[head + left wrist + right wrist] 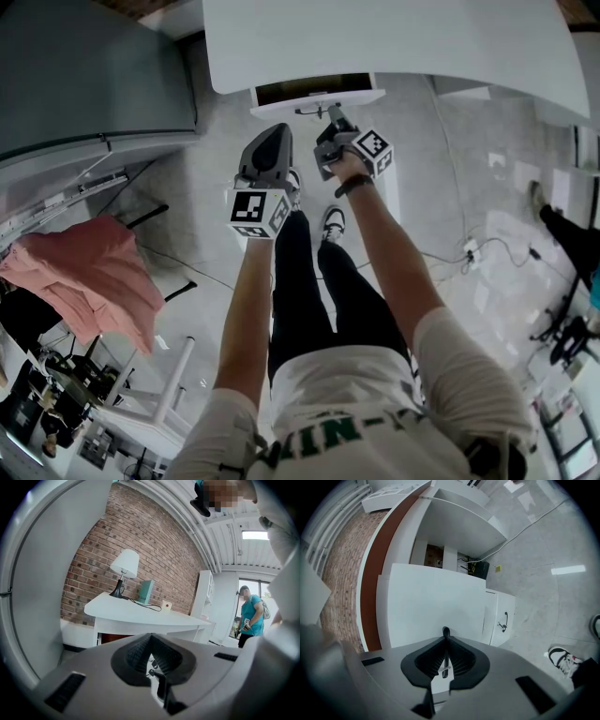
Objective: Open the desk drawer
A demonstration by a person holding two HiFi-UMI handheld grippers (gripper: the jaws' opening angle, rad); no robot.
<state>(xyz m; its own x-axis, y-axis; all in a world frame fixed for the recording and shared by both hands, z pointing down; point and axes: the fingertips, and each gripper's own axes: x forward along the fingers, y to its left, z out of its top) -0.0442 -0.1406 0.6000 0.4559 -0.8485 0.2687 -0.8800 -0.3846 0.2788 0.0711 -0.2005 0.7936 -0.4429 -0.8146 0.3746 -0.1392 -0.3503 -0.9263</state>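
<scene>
The white desk (394,42) runs along the top of the head view. Its drawer (319,97) stands pulled out a little, and a dark strip of its inside shows. My right gripper (330,114) is shut on the drawer's thin dark handle (314,111). In the right gripper view the handle (446,631) sits pinched between the pads, in front of the flat white drawer front (436,602). My left gripper (278,129) hangs beside it, short of the desk, its jaws shut and empty. In the left gripper view that gripper (152,659) faces the desk (140,613).
A lamp (124,569) and a teal box (146,591) stand on the desk. A white pedestal cabinet with a handle (505,620) sits under it. Pink cloth (89,277) hangs at the left, cables (478,248) lie on the floor, and a person in teal (251,616) stands far right.
</scene>
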